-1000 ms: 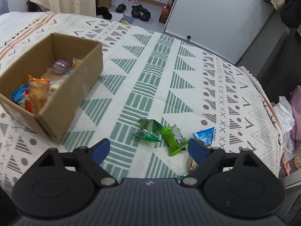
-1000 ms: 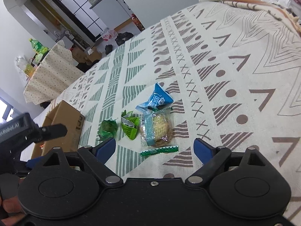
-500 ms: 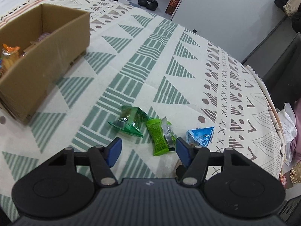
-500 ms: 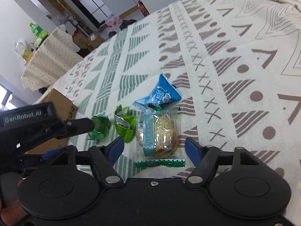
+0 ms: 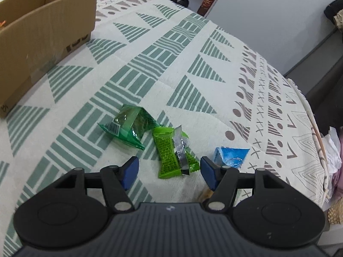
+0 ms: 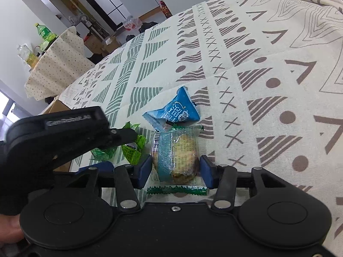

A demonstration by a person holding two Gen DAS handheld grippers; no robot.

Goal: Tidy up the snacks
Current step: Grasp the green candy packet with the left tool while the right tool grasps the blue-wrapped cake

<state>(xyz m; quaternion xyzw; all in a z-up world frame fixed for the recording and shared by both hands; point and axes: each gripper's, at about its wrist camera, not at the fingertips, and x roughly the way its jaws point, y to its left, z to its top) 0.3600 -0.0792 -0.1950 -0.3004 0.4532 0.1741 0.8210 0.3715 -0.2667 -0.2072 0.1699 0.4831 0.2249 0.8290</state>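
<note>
Several snack packets lie on the patterned bedspread (image 5: pixel 193 42). My left gripper (image 5: pixel 169 172) hangs low over a light green packet (image 5: pixel 171 152); the packet lies between the blue pads and they stand clear of it. A dark green packet (image 5: pixel 128 126) lies just beyond, a blue one (image 5: pixel 232 155) to the right. My right gripper (image 6: pixel 175 171) straddles a clear-wrapped cookie packet (image 6: pixel 178 154). Its jaws are closing, with the pads at the wrapper's edges and no visible squeeze. The blue packet (image 6: pixel 175 111) lies just past the cookie packet. The open cardboard box (image 5: pixel 42 32) stands at the far left.
A loose green wrapper strip (image 6: pixel 176 190) lies under the right gripper. The left gripper's black housing (image 6: pixel 55 137) crowds the left of the right wrist view. The bed's edge (image 5: pixel 317 150) falls away on the right. A cloth-covered table with bottles (image 6: pixel 55 64) stands beyond the bed.
The left gripper sank toward the light green packet and its jaws narrowed; the box slid to the frame's left edge. The right jaws narrowed around the cookie packet, and the left gripper entered its view.
</note>
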